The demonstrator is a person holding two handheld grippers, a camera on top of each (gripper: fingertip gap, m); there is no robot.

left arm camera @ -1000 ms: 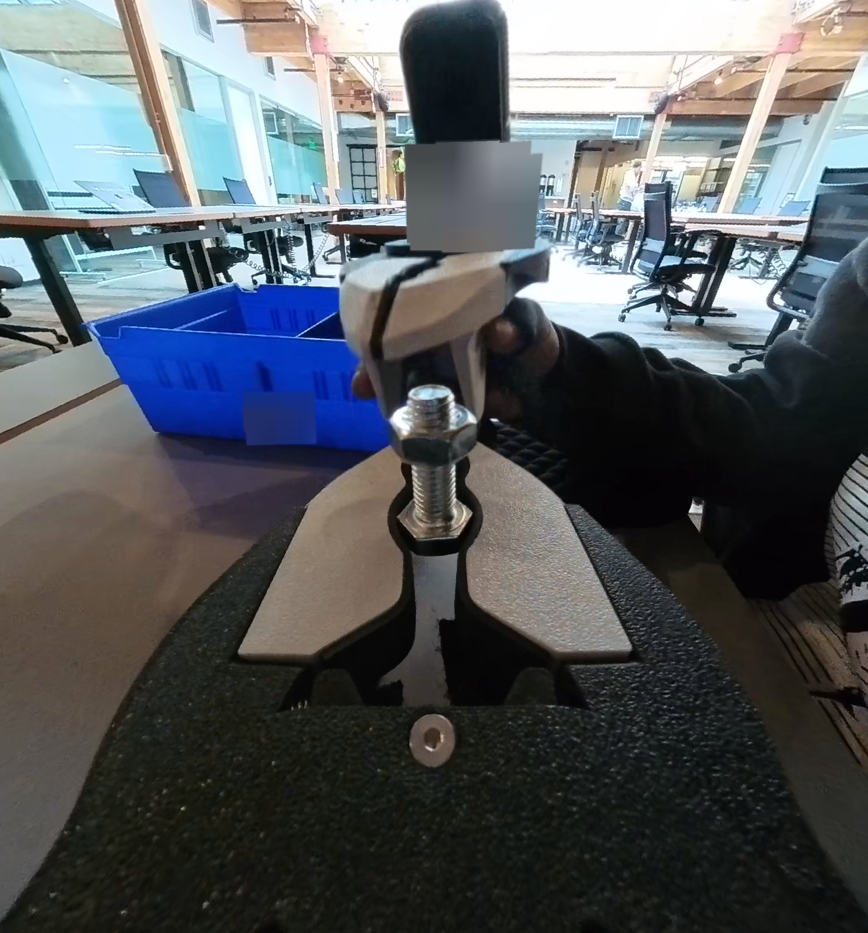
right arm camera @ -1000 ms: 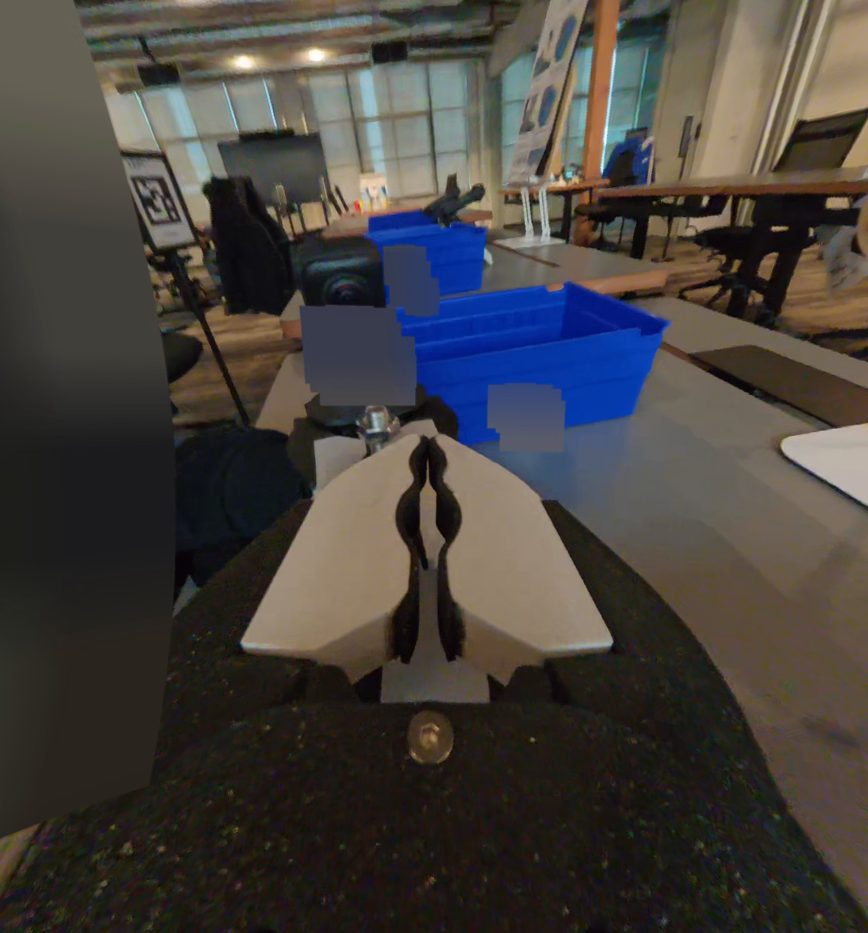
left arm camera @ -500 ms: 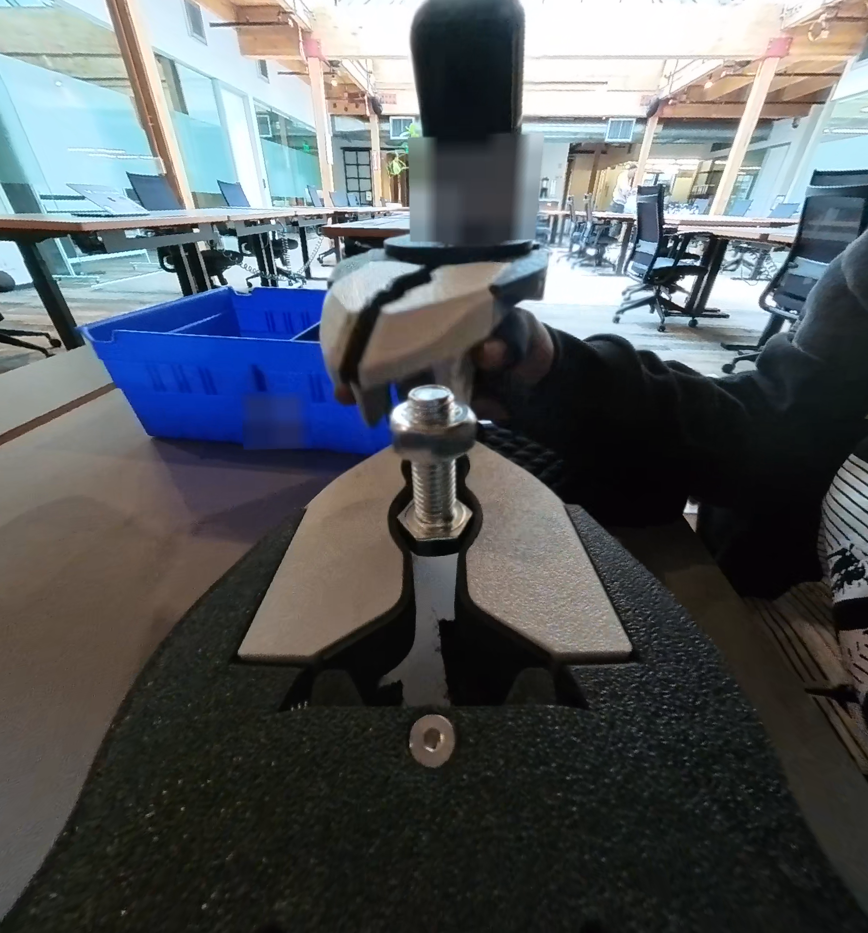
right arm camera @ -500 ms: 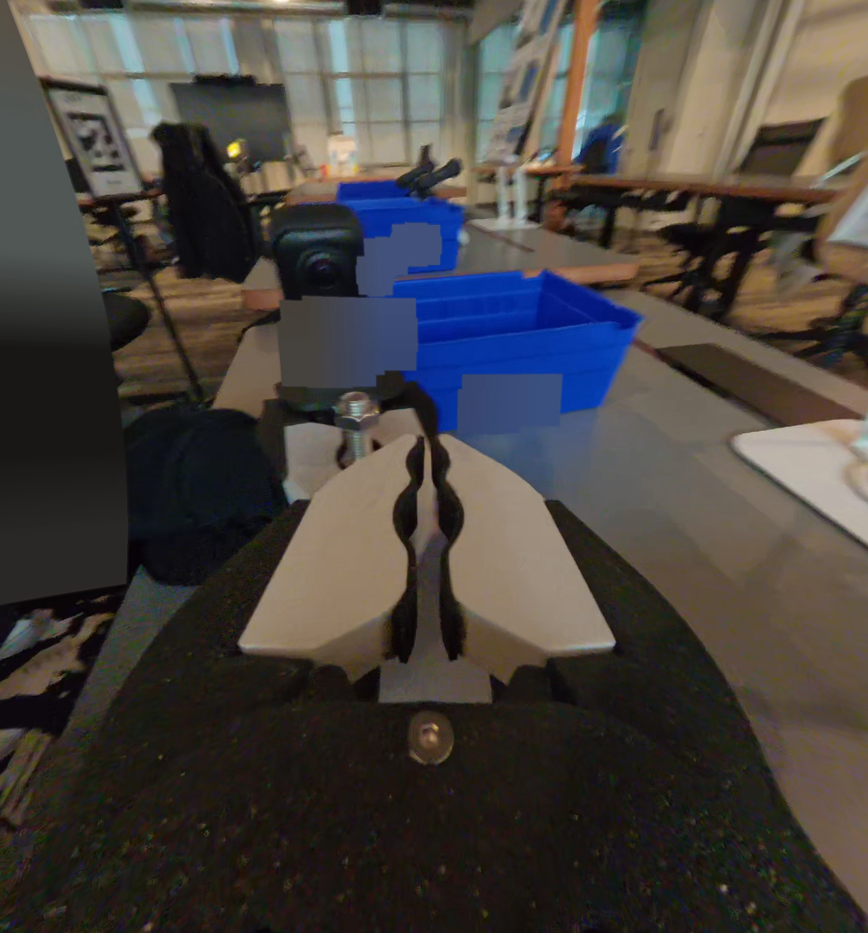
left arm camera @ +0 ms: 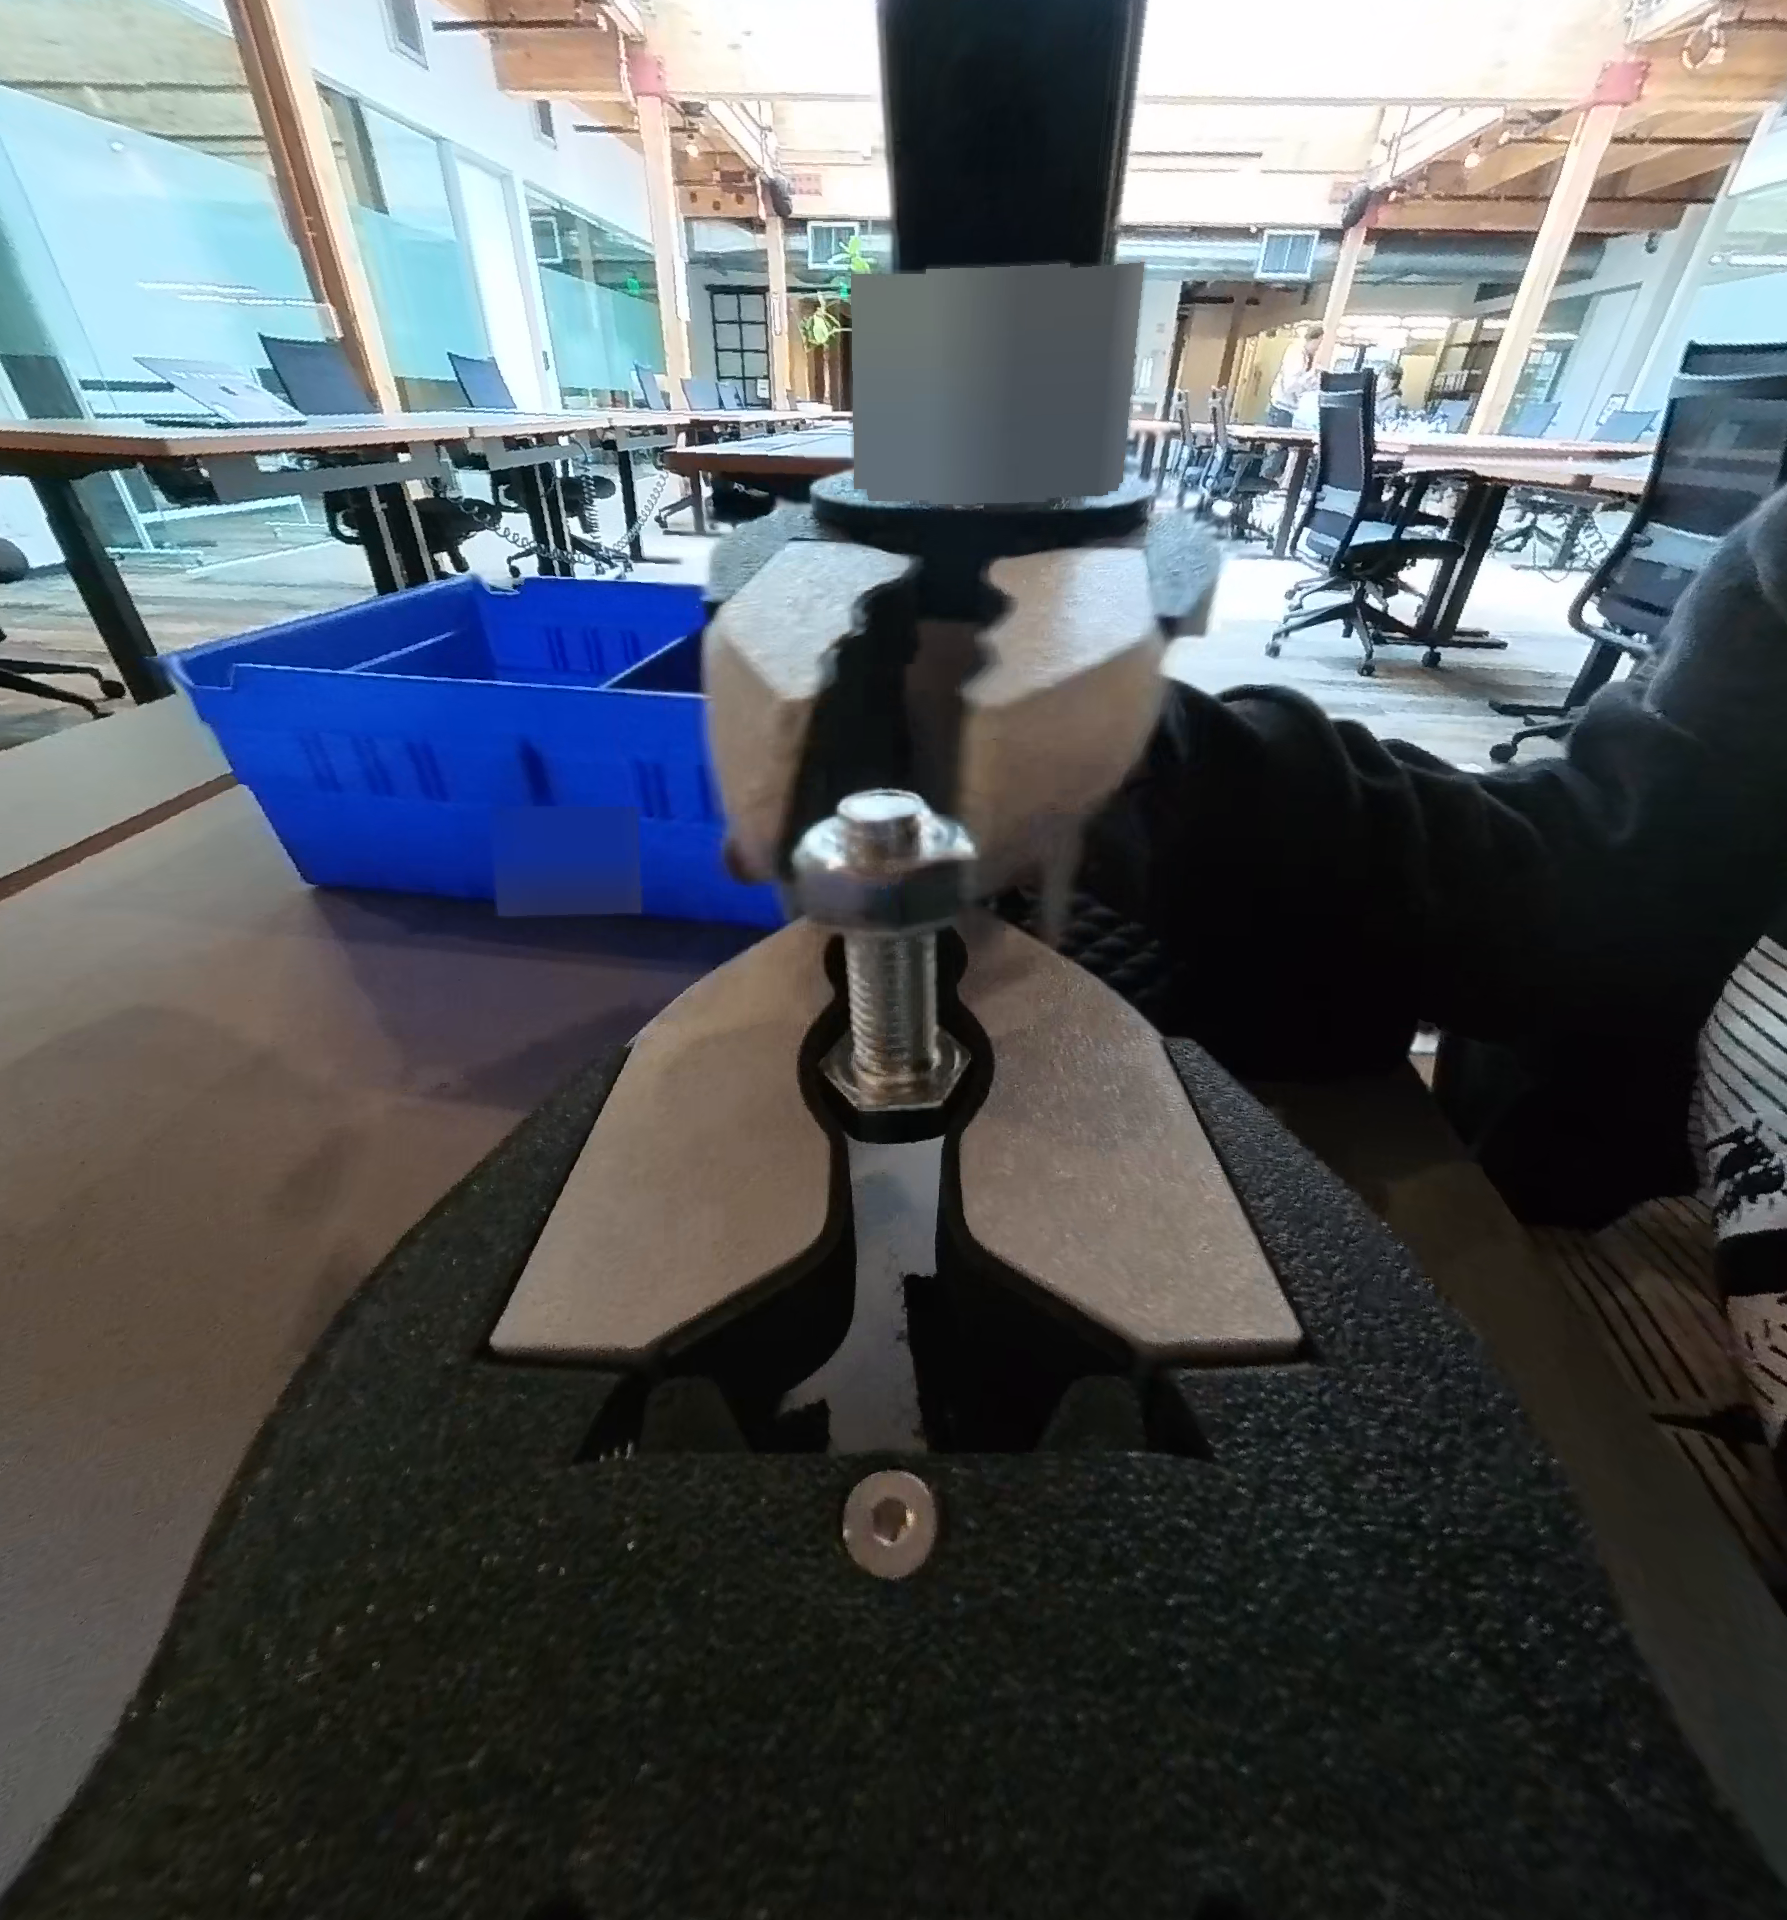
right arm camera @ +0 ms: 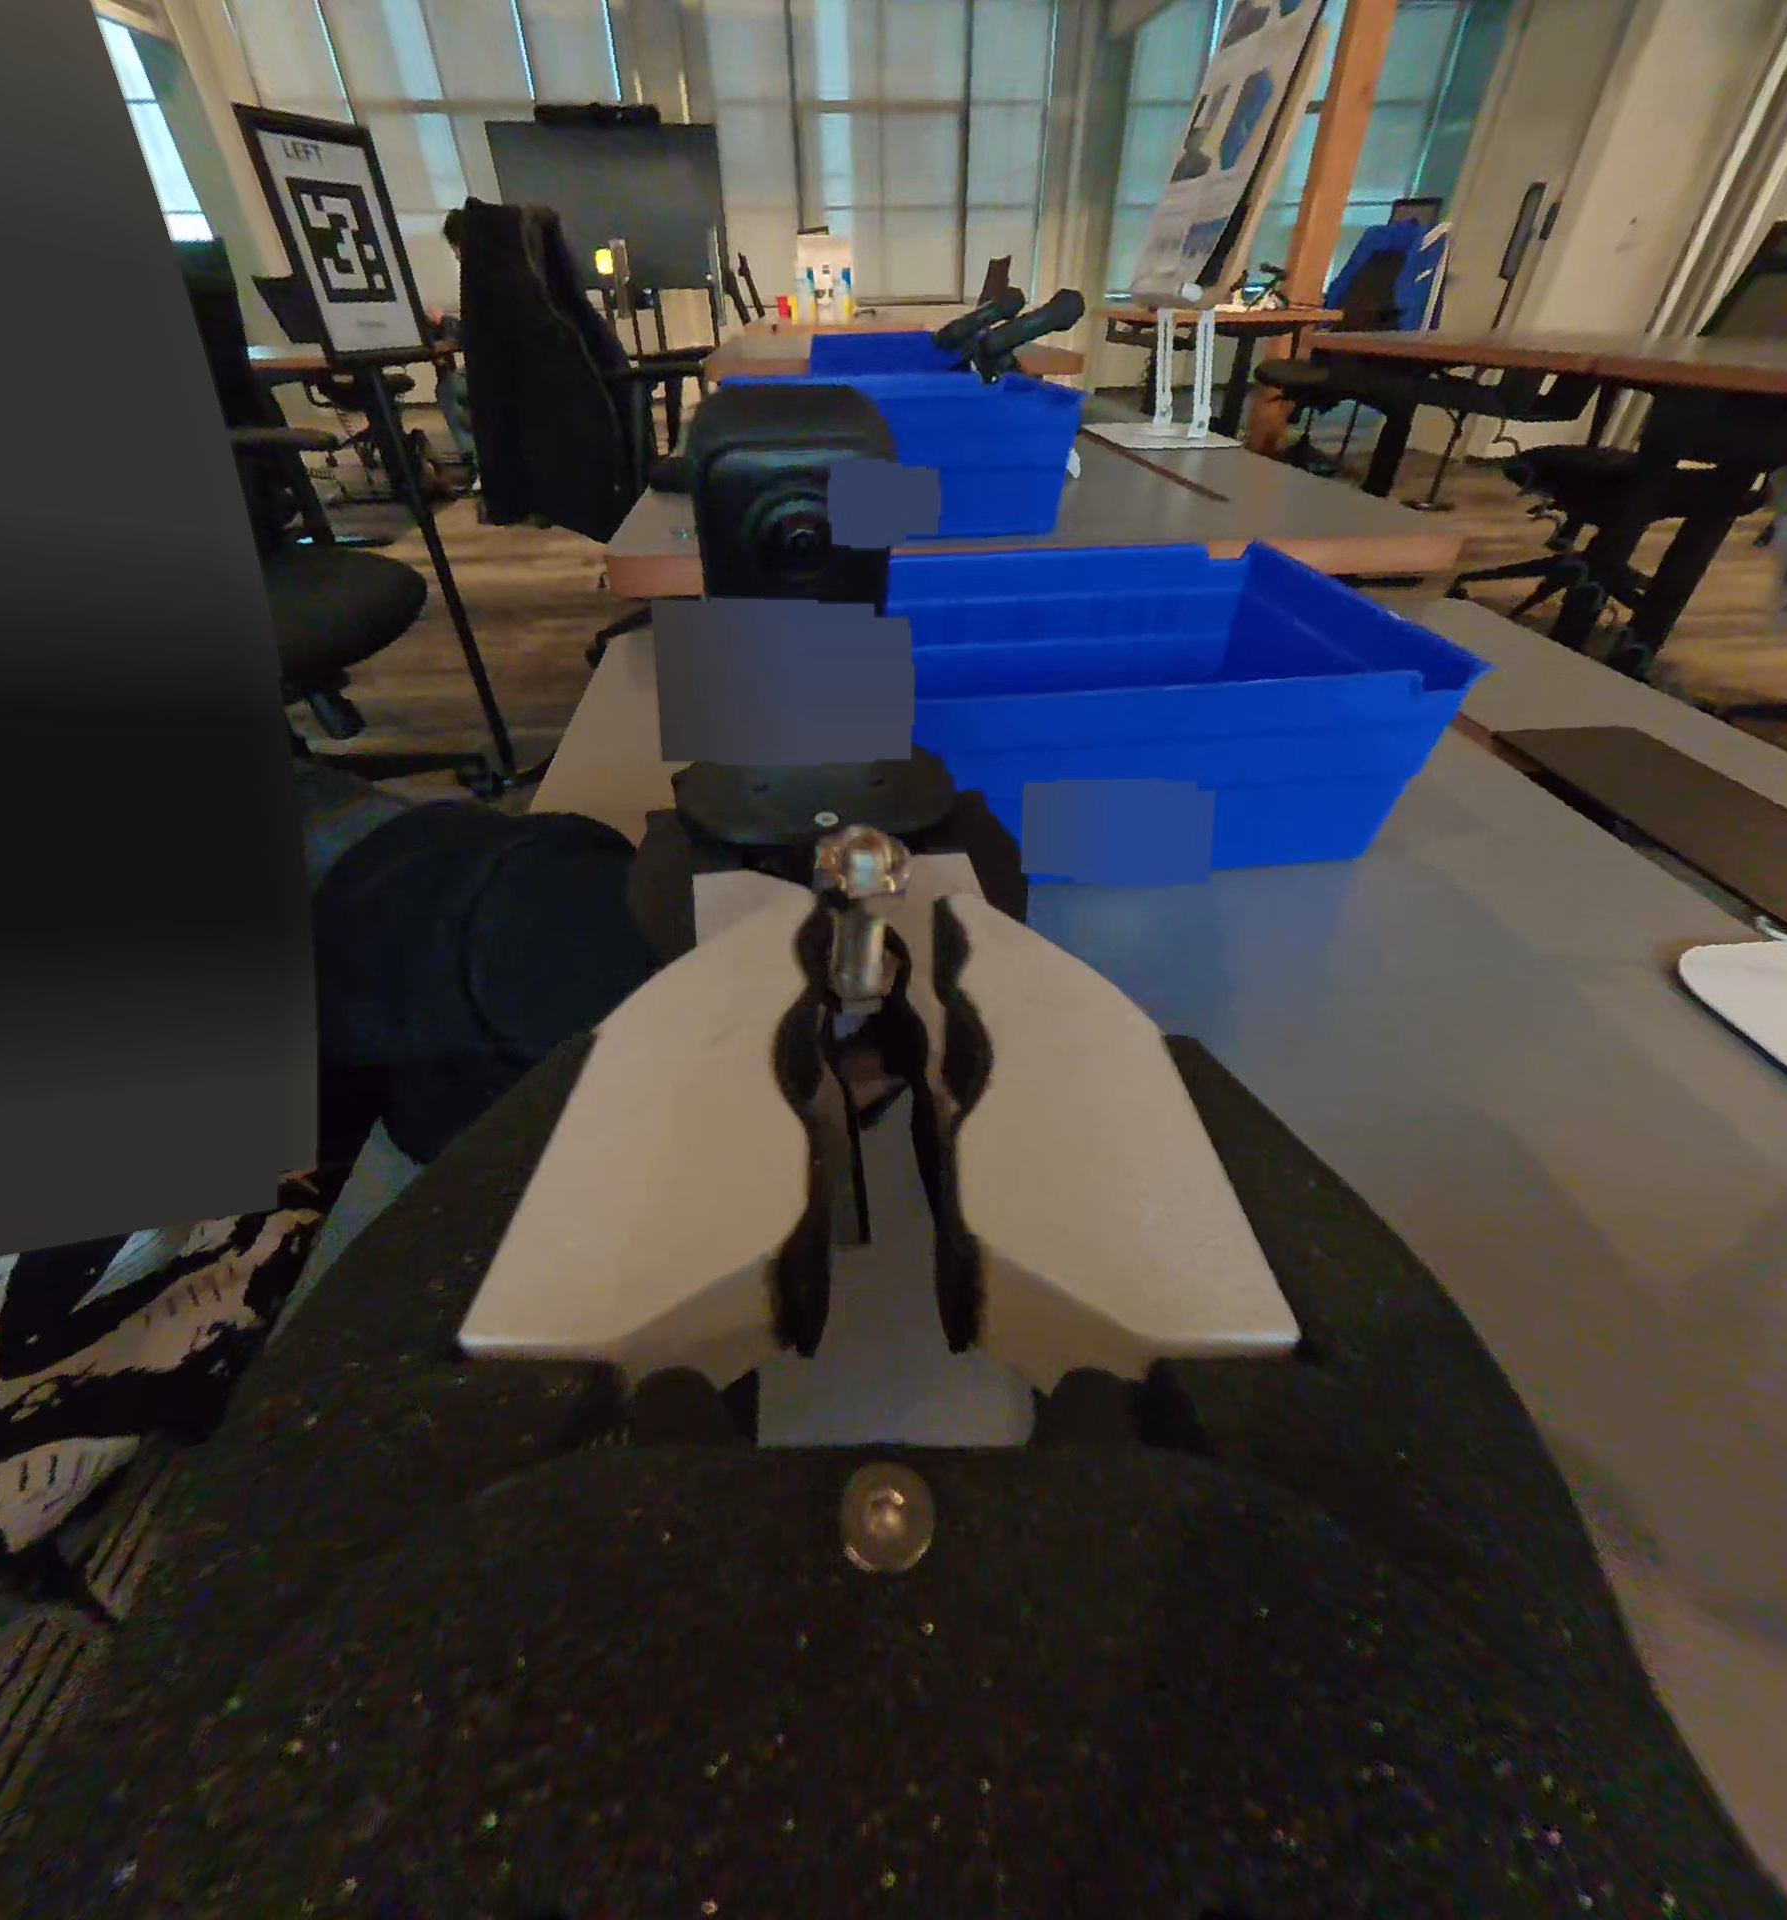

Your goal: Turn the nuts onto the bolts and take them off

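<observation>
In the left wrist view my left gripper (left arm camera: pixel 894 971) is shut on the hex head of a steel bolt (left arm camera: pixel 894 1003) and holds it upright. A steel nut (left arm camera: pixel 884 868) sits near the bolt's top end. My right gripper (left arm camera: pixel 930 675) hangs just behind and above the nut, jaws a little apart. In the right wrist view my right gripper (right arm camera: pixel 863 920) is open, and the bolt (right arm camera: pixel 856 961) and the nut (right arm camera: pixel 858 868) show in the gap at its tips. I cannot tell whether the pads touch the nut. The left gripper's camera (right arm camera: pixel 790 509) lies beyond.
A blue bin (left arm camera: pixel 453 748) stands on the grey table (left arm camera: pixel 245 1091) behind the grippers; it also shows in the right wrist view (right arm camera: pixel 1180 727). A second blue bin (right arm camera: pixel 972 436) is farther back. A white pad (right arm camera: pixel 1782 997) lies at the right. A dark sleeve (left arm camera: pixel 1388 883) holds the right gripper. The tips of one gripper are about 5 cm away from the tips of the other.
My right gripper has opened and shifted so the bolt and nut now sit between its tips. The left gripper still holds the bolt upright.
</observation>
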